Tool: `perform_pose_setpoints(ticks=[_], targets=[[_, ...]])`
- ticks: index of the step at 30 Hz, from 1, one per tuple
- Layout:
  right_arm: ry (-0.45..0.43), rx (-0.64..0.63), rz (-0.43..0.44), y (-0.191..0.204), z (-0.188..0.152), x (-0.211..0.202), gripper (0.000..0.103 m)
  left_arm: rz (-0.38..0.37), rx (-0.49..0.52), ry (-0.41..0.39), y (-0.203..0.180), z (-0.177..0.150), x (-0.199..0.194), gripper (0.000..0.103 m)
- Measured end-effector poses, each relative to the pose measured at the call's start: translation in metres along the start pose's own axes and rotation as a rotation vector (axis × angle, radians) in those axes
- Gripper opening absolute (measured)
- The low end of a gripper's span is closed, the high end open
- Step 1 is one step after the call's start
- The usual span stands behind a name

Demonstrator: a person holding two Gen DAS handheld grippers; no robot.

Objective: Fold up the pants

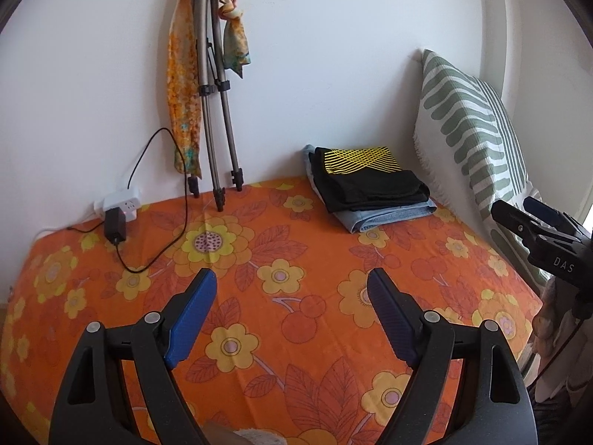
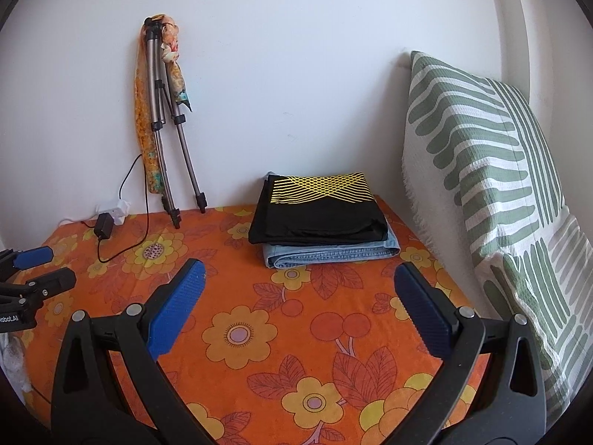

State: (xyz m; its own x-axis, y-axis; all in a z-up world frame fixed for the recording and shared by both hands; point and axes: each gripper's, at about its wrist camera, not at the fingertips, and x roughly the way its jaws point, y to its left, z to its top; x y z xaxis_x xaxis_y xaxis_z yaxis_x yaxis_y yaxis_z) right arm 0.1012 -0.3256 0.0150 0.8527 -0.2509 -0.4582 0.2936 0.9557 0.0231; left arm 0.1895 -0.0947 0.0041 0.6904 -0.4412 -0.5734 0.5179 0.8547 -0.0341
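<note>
A folded stack lies at the back of the bed by the wall: black pants with a yellow line pattern (image 1: pixel 365 176) (image 2: pixel 318 209) on top of folded light blue jeans (image 1: pixel 389 217) (image 2: pixel 330 254). My left gripper (image 1: pixel 292 278) hovers open over the orange flowered sheet (image 1: pixel 259 259), well short of the stack and to its left, with nothing between its blue pads. My right gripper (image 2: pixel 298 270) is also open and empty, just in front of the stack. Each gripper shows at the edge of the other's view: the right one (image 1: pixel 519 209) and the left one (image 2: pixel 48 267).
A folded tripod (image 1: pixel 213 85) (image 2: pixel 166 122) draped with an orange scarf leans on the white wall at the back left. A power strip with a black adapter and cable (image 1: pixel 116 218) (image 2: pixel 105 224) lies beside it. A green-and-white pillow (image 1: pixel 470 129) (image 2: pixel 493 170) stands along the right edge.
</note>
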Motion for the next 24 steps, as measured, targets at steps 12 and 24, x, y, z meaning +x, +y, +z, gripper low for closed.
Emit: perform_pose_setpoints(ticks=[12, 24], targets=[[0.003, 0.0, 0.003, 0.0003, -0.0005, -0.0017, 0.103, -0.002, 0.02, -0.006, -0.0062, -0.0002, -0.0011, 0.083], [0.008, -0.002, 0.006, 0.0019, -0.0013, -0.0017, 0.103, -0.008, 0.013, -0.005, -0.0073, -0.0003, -0.0023, 0.083]])
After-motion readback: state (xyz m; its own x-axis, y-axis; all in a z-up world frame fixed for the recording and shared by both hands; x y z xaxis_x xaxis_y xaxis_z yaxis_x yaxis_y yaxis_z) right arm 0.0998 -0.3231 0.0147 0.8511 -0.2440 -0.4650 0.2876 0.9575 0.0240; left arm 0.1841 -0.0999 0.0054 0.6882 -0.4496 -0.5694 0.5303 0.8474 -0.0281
